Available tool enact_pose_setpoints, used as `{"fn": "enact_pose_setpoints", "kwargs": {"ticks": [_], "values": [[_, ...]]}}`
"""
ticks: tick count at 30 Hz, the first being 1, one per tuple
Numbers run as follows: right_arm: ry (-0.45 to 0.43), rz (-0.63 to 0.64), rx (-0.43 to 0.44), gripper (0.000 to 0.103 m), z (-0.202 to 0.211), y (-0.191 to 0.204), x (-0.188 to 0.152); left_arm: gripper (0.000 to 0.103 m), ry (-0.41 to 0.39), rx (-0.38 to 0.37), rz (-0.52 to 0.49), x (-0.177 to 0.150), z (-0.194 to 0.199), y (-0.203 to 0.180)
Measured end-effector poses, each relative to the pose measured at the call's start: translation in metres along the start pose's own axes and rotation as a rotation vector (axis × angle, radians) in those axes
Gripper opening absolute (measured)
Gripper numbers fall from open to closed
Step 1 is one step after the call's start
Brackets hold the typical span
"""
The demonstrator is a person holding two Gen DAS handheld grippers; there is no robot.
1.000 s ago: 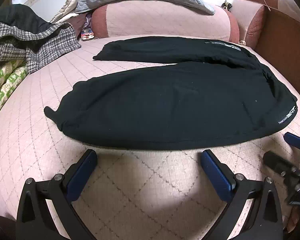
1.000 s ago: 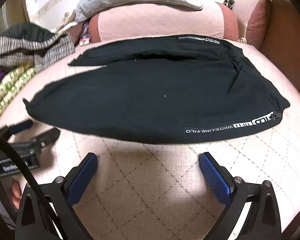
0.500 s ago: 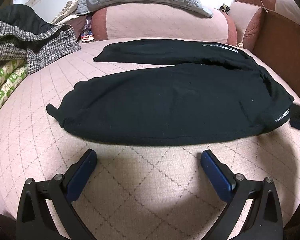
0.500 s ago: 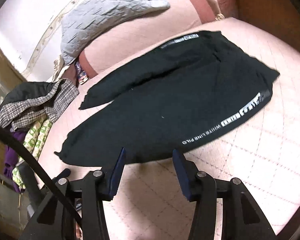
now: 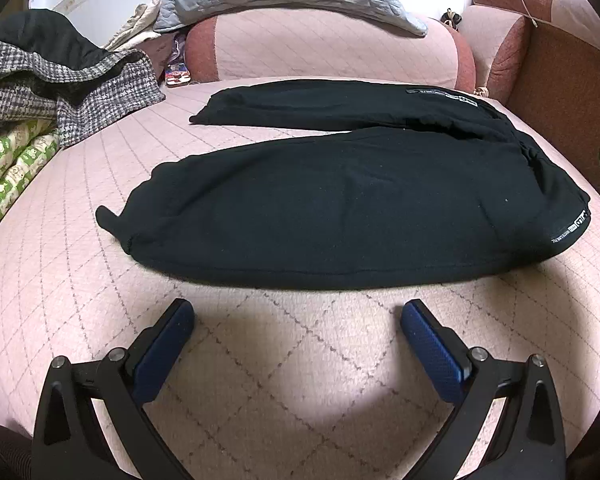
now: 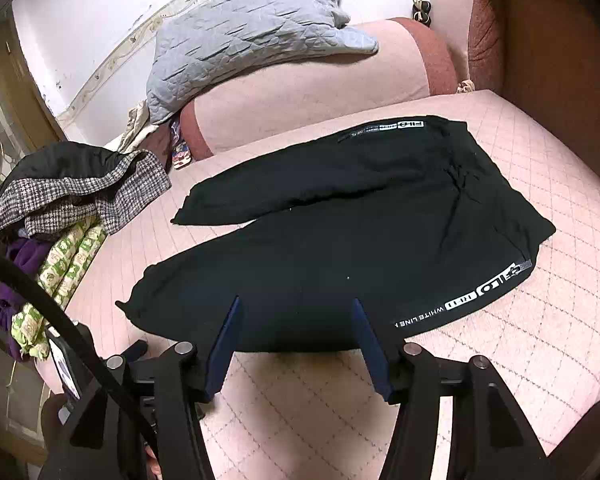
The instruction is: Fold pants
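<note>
The black fleece pants [image 5: 352, 204] with white lettering lie flat, legs spread, on the pink quilted bed [image 5: 260, 364]. The left hand-held gripper [image 5: 296, 320] hovers wide open and empty just short of them. The right hand-held gripper [image 6: 296, 312] is opening, empty, above the near leg.

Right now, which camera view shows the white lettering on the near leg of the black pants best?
The right wrist view: there the white lettering lies large and mostly readable along the near edge of the black pants. In the left wrist view the same lettering is small, at the far right, and too tiny to read.
</note>
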State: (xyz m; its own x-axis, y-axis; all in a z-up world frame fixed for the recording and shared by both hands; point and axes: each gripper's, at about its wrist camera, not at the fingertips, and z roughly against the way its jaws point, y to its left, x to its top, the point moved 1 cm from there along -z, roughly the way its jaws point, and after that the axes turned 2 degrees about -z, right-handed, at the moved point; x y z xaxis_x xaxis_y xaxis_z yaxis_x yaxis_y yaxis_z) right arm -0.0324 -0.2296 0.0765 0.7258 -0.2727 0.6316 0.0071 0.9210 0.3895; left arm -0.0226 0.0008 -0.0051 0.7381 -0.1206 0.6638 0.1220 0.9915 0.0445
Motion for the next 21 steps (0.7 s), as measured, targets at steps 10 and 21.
{"fn": "enact_pose_setpoints", "kwargs": {"ticks": [10,21], "values": [[-0.071,-0.088,0.09,0.063,0.011,0.005,0.004,0.103,-0.008,0.015,0.007,-0.003,0.001,-0.001],[-0.032,-0.082,0.098,0.047,0.015,0.02,0.008,0.103,0.005,-0.069,0.172,0.012,0.024,0.024]]}}
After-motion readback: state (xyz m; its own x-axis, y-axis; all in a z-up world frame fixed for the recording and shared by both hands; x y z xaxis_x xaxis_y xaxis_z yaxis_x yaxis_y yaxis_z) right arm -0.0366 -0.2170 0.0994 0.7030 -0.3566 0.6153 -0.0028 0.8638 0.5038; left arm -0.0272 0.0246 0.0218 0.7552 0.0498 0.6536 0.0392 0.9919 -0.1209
